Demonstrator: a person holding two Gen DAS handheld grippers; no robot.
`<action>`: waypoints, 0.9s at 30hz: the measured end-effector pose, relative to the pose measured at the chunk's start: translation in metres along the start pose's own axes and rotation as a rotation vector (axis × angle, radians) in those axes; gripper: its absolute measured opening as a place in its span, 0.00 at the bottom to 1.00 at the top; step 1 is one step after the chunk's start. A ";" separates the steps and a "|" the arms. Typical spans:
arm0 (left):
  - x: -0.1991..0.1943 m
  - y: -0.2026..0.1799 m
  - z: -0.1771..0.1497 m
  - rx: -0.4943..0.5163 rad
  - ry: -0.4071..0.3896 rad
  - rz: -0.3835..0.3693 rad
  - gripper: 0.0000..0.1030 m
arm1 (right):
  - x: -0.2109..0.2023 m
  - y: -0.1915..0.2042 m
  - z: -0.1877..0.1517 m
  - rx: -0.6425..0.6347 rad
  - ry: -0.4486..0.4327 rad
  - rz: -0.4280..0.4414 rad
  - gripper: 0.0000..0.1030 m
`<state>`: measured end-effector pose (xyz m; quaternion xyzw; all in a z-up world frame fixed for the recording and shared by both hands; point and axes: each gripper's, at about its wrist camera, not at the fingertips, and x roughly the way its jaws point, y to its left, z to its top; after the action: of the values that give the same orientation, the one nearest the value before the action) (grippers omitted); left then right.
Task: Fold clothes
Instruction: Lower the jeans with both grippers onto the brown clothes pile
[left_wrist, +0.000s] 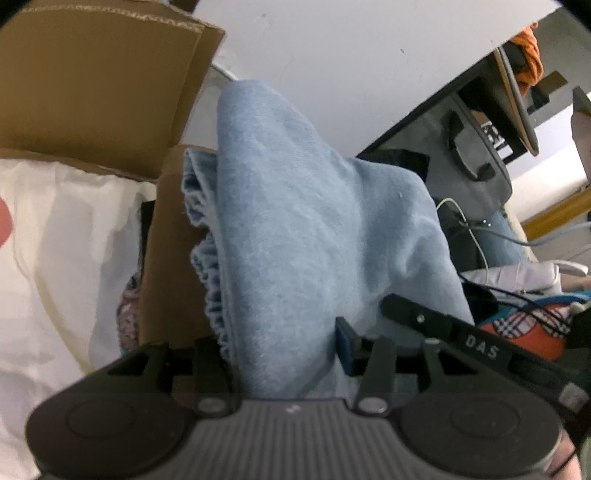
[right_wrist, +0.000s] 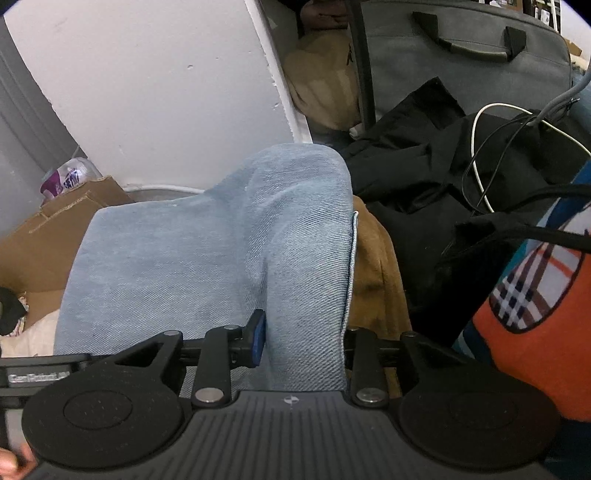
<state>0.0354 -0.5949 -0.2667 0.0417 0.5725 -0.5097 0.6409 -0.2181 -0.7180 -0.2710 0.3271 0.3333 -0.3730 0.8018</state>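
The left claw (left_wrist: 284, 350) gripped a fold of light blue jeans (left_wrist: 295, 221) that bulged up between its fingers. The right claw (right_wrist: 304, 339) pinched the same jeans (right_wrist: 221, 251) too. A black bar (left_wrist: 480, 347) beside the left claw read "DAS". Beyond the denim lay a cardboard box (left_wrist: 92, 81), a white wall (right_wrist: 147, 74), black clothing (right_wrist: 424, 177) and a grey bag (right_wrist: 461, 48).
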 end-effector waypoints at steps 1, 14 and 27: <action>-0.004 0.000 0.002 0.005 0.006 0.006 0.47 | 0.000 0.000 0.000 -0.001 -0.001 -0.002 0.30; -0.071 -0.004 0.042 0.124 -0.016 0.088 0.47 | 0.004 -0.003 0.000 0.019 -0.011 -0.038 0.35; -0.059 -0.058 0.050 0.227 0.024 0.058 0.45 | 0.002 0.009 -0.008 0.006 -0.036 -0.075 0.39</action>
<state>0.0397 -0.6193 -0.1730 0.1365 0.5174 -0.5519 0.6396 -0.2117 -0.7078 -0.2750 0.3099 0.3299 -0.4094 0.7922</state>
